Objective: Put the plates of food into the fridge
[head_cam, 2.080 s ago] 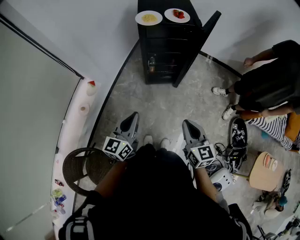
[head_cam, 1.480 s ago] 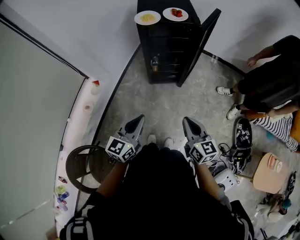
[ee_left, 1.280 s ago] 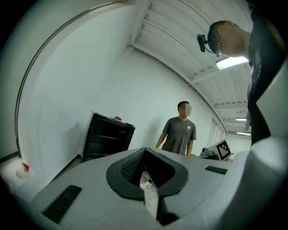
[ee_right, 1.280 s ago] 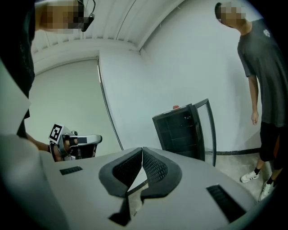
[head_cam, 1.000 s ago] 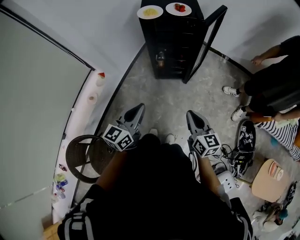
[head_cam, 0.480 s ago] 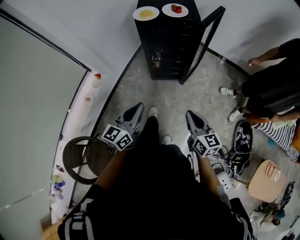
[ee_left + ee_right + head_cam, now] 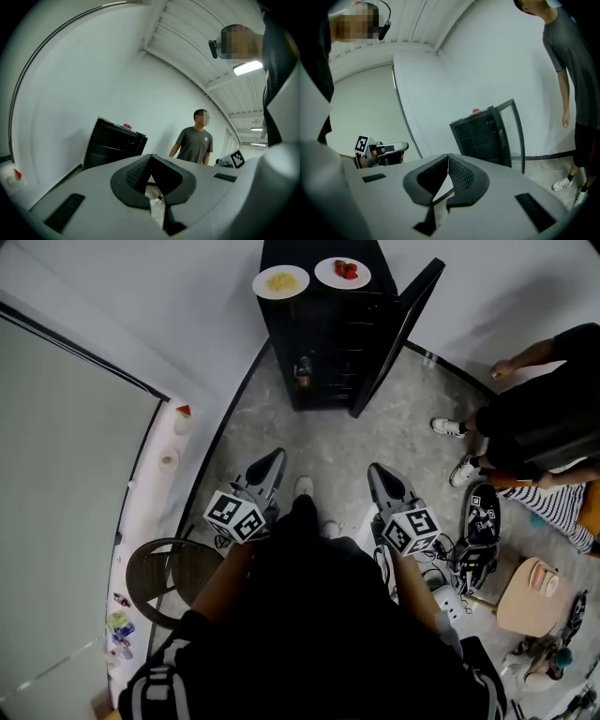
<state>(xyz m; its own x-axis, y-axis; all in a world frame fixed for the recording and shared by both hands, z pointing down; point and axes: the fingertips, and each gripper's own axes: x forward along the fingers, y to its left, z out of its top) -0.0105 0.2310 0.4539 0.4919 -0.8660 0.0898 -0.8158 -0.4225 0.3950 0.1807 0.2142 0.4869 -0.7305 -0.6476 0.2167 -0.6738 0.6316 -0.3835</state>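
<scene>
A: Where are the plates?

B: Both sit on top of the black fridge (image 7: 323, 343), side by side. The plate of yellow food (image 7: 280, 281) is toward the left and the plate of red food (image 7: 342, 273) is just beside it on the right. Neither is inside yet.

A: And the tools?

B: The left tool (image 7: 272, 458) and the right tool (image 7: 376, 472) are held out over the floor (image 7: 328, 442), well apart from the fridge. Each has its jaws pressed together with nothing between them, as each tool's own view shows plainly.

A: Which way do the plates lie from them?

B: Straight ahead, with both tools pointing toward the fridge front. The yellow plate is nearly dead ahead of the left tool. The red plate lies between the two tools' lines, somewhat closer to the right tool's. So I'd judge one plate per hand.

A: Anything in the way?

B: The door (image 7: 398, 329) is swung open on the right side, so the right tool's path would run close beside it. The shelves face the person. Something stands on one of them, perhaps a bottle, but it's too small to be sure.

A: So what does the next move need?

B: Closing the gap to the fridge, and jaws parted before either tool meets a plate rim.
</scene>
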